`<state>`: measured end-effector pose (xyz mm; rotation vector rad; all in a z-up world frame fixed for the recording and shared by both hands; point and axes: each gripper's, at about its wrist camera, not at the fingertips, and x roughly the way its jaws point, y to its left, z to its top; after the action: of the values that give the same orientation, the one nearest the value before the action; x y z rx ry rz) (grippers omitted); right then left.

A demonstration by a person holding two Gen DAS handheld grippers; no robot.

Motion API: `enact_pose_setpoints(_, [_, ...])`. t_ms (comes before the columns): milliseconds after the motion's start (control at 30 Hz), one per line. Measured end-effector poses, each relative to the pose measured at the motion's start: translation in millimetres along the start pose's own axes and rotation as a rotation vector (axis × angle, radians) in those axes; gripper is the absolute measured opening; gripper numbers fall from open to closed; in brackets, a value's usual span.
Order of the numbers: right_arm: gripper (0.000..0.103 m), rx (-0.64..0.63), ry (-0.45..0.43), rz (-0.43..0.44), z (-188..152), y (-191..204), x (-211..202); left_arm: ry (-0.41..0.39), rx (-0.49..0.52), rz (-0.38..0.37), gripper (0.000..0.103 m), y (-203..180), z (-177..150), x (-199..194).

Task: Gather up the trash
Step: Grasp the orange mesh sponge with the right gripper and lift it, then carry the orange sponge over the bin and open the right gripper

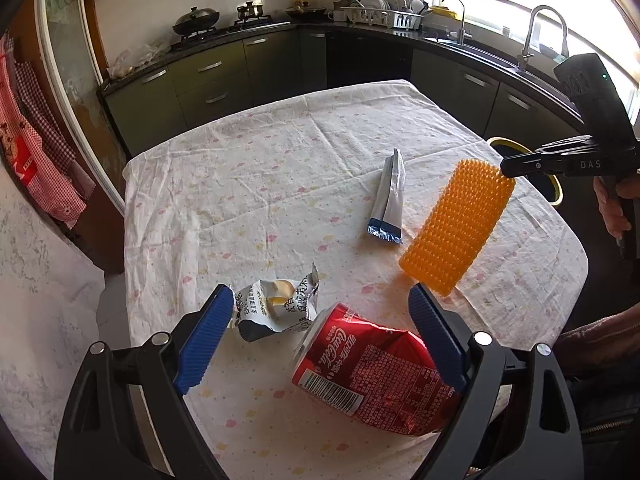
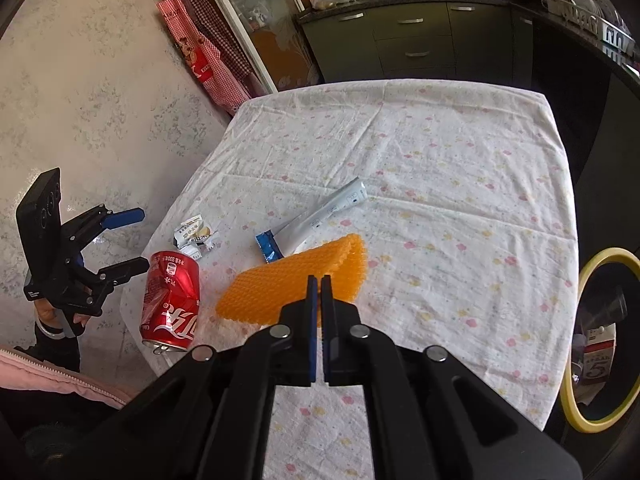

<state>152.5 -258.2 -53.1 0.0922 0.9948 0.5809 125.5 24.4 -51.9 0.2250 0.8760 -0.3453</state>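
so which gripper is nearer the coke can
Left. The left gripper hovers open right over the coke can, one finger beside it; the right gripper is off beside it, shut on the orange bubble sheet.

A dented red can, crumpled wrapper and flattened tube lie on the cloth; orange bubble sheet hangs lifted.

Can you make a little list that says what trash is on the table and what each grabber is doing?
on table: crushed red cola can, crumpled snack wrapper, flattened silver tube
lifted: orange bumpy sheet
right gripper: shut on the orange bumpy sheet's edge
left gripper: open, around the can, not gripping
bin: yellow-rimmed, beside the table, a carton inside
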Motion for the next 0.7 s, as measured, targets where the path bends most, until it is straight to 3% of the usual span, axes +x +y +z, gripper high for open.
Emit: enact_pose_setpoints(700, [0.001,-0.013,-0.152,-0.101,1.4,-7.8,-71.6,-0.017,0.033,0.002,0.088,-11.7,7.2,-5.7])
